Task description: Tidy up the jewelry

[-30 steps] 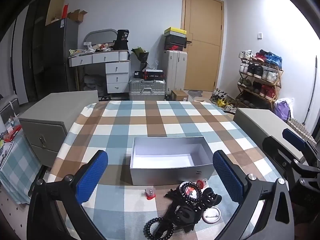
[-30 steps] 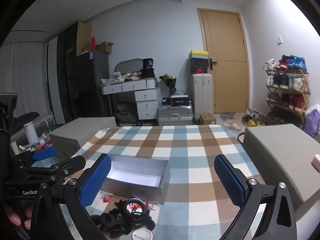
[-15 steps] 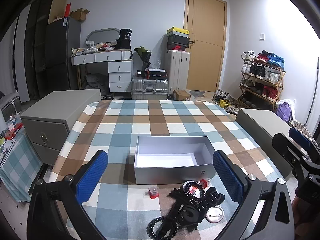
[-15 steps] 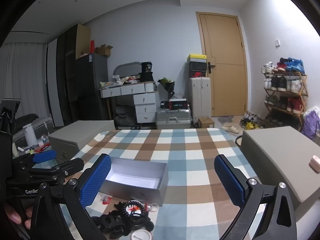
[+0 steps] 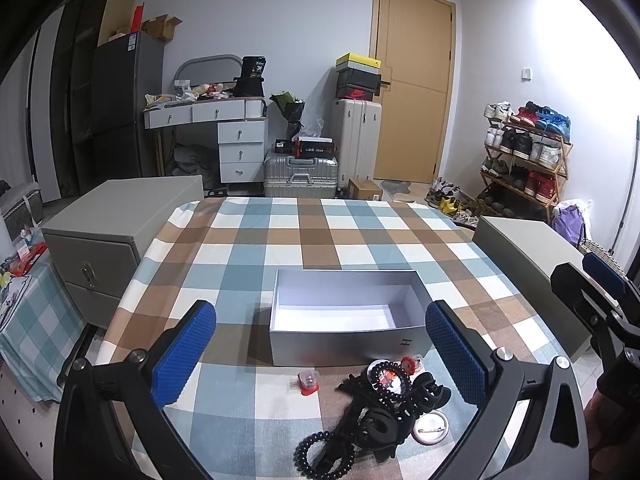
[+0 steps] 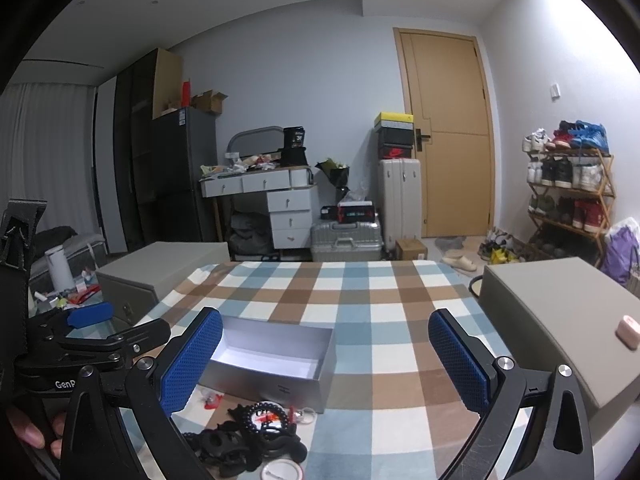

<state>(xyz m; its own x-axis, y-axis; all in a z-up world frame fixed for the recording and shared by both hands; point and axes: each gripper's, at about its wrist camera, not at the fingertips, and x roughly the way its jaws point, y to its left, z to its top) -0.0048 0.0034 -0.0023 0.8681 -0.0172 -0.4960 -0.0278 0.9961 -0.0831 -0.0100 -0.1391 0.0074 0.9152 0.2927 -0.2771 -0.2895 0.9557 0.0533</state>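
Note:
An empty silver box [image 5: 344, 320] [image 6: 276, 364] stands on the checked tablecloth [image 5: 280, 240]. In front of it lies a heap of black hair clips and bead bracelets [image 5: 384, 404] [image 6: 248, 436], a coiled black hair tie [image 5: 320, 454], a round white badge [image 5: 430, 424] and a small red piece [image 5: 309, 381]. My left gripper [image 5: 320, 356] hovers open above the heap's near side, holding nothing. My right gripper [image 6: 326, 364] is open too, higher and to the right of the box. Each gripper shows in the other's view at the edge.
Grey drawer cabinets flank the table: one on the left [image 5: 112, 232], one on the right [image 6: 560, 320] with a small pink object [image 6: 627, 332] on top. Behind are suitcases [image 5: 300, 172], a desk, a door and a shoe rack [image 5: 524, 160].
Both views have tilted up slightly and drawn back a little; the box and heap sit lower in the frames. Both grippers stay open and nothing on the table moved.

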